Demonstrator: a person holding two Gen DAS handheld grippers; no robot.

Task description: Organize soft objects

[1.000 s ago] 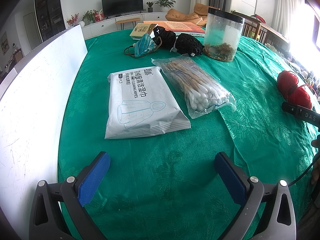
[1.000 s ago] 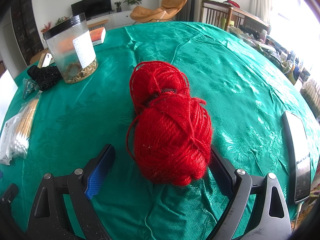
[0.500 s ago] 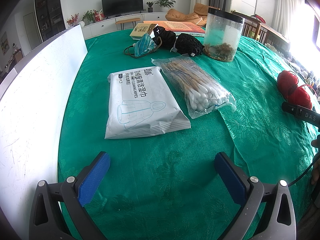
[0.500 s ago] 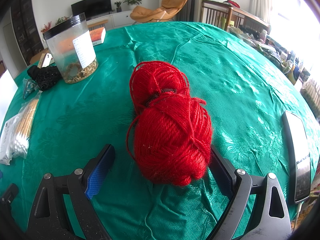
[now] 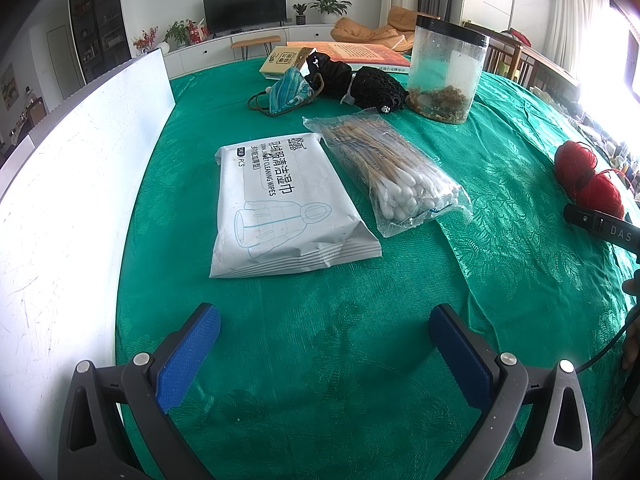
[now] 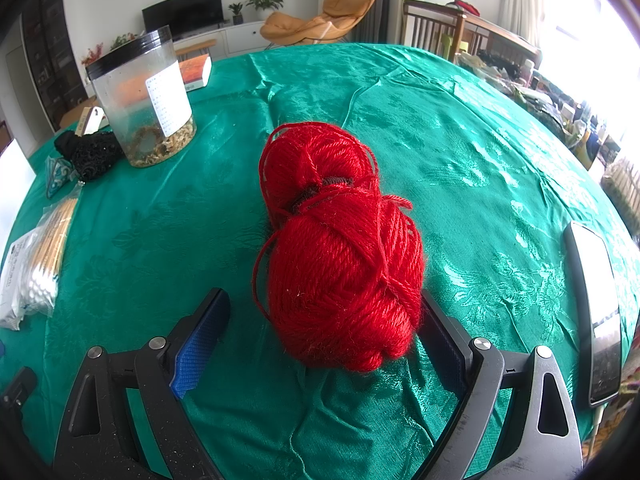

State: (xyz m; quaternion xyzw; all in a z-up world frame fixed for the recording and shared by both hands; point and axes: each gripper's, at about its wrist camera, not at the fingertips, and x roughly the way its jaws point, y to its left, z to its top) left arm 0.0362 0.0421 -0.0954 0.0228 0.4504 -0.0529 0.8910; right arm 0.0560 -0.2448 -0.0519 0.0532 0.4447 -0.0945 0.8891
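Only in the left wrist view are the wipes pack [image 5: 280, 204] at centre and the white board [image 5: 72, 184] at the left edge seen; the left gripper [image 5: 324, 344] is held apart over bare green cloth [image 5: 320, 360]. In the right wrist view a phone [image 6: 596, 312] is shown at the right edge, and the red yarn [image 6: 344, 248] at centre lies between the parted tongs of the right gripper [image 6: 324, 332], its near end against the right-hand finger. Brown scraps are held in the clear jar [image 6: 148, 100], and cotton swabs in the plastic bag [image 5: 392, 176].

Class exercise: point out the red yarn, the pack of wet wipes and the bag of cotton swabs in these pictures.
red yarn [image 6: 344, 280]: right wrist view, front of the near ball.
pack of wet wipes [image 5: 284, 204]: left wrist view, middle of its printed top face.
bag of cotton swabs [image 5: 404, 184]: left wrist view, over the white tips.
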